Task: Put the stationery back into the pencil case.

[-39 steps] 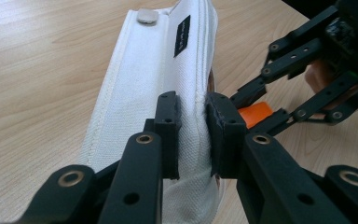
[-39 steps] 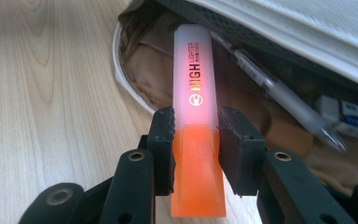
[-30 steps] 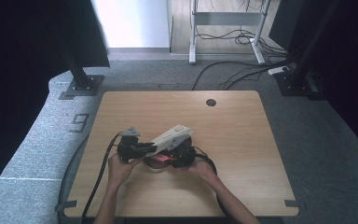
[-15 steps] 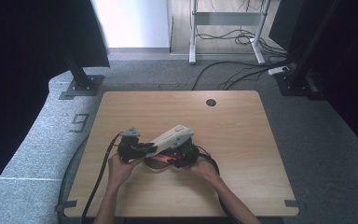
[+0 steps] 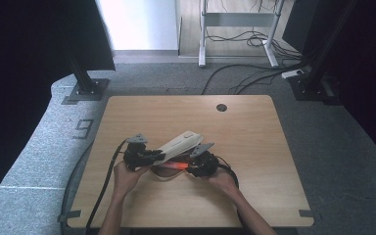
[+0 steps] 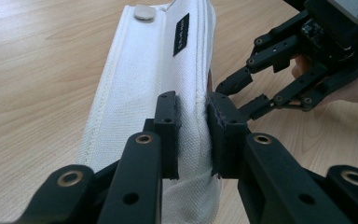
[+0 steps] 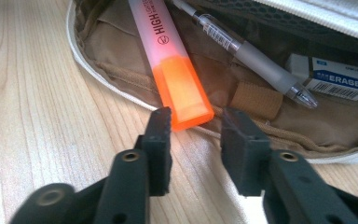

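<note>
The white pencil case (image 5: 178, 145) lies near the middle of the wooden table (image 5: 254, 142), its lid raised; all positions below are given relative to it.

Hidden or unclear: in the high view the case interior is concealed under the lifted lid, and only an orange glow marks the highlighter (image 5: 175, 166) at its near edge. In the right gripper view the highlighter (image 7: 175, 70) is cut off at the top of the picture, as is the clear pen (image 7: 251, 51) beside it; the eraser (image 7: 335, 77) sits partly under the shadowed lid at the case's far right end. In the left gripper view the bottom end of the case (image 6: 144, 88) is hidden behind the jaws.

Grippers: the left gripper (image 6: 193, 135) is clenched on the fabric edge of the lid, pads pressing it from both sides. The right gripper (image 7: 196, 135) stands just outside the case's open mouth, jaws apart and grasping nothing; the highlighter's orange cap pokes over the case's rim towards the gap between the fingertips but is not pinched. Its jaws have just been closing, with nothing yet between the pads.

Change from the earlier high views: the lid stays propped at the same tilt, the left gripper (image 5: 139, 156) is unmoved, and the right gripper (image 5: 200, 164) has shifted slightly along the case's near side.
</note>
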Motion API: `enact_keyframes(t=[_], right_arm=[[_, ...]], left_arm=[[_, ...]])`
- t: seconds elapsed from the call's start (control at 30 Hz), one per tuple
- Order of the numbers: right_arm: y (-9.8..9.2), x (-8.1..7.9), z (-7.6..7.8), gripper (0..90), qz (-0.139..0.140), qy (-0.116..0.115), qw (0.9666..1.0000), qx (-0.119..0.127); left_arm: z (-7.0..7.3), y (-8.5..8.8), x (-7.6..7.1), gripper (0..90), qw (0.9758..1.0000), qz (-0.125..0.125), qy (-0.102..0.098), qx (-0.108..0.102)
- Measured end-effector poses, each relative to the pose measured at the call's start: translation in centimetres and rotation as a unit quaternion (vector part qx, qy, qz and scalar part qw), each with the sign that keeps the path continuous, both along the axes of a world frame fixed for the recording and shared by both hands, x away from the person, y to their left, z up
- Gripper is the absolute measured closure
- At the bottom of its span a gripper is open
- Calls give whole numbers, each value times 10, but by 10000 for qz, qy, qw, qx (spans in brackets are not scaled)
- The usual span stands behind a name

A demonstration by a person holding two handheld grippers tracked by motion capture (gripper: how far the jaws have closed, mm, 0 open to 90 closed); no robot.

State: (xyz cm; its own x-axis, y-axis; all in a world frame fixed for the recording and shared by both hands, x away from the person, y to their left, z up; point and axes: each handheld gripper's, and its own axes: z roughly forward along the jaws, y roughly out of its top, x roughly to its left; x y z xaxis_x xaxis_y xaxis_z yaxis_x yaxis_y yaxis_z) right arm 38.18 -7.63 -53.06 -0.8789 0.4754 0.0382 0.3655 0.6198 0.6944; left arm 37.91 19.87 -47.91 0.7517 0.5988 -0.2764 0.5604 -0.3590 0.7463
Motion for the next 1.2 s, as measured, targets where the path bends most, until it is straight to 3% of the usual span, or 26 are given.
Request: enact_keyframes(t=[0.27, 0.53, 0.67, 1.03, 1.2], right_arm=[[1, 2, -4, 750, -85, -21, 10000, 19], [11, 9, -3, 776, -132, -114, 9998, -30], [14, 14, -2, 783, -157, -93, 9998, 90], [25, 24, -3, 771, -216, -117, 9996, 101], [23, 21, -1, 672, -143, -127, 9998, 86]], left_arm=[[0, 0, 0, 746, 10000, -6, -7, 12], [0, -1, 0, 746, 10000, -20, 1, 21], [0, -1, 0, 746, 10000, -25, 3, 26], [-2, -3, 0, 739, 10000, -38, 12, 64], [-3, -5, -2, 733, 9999, -78, 2, 100]])
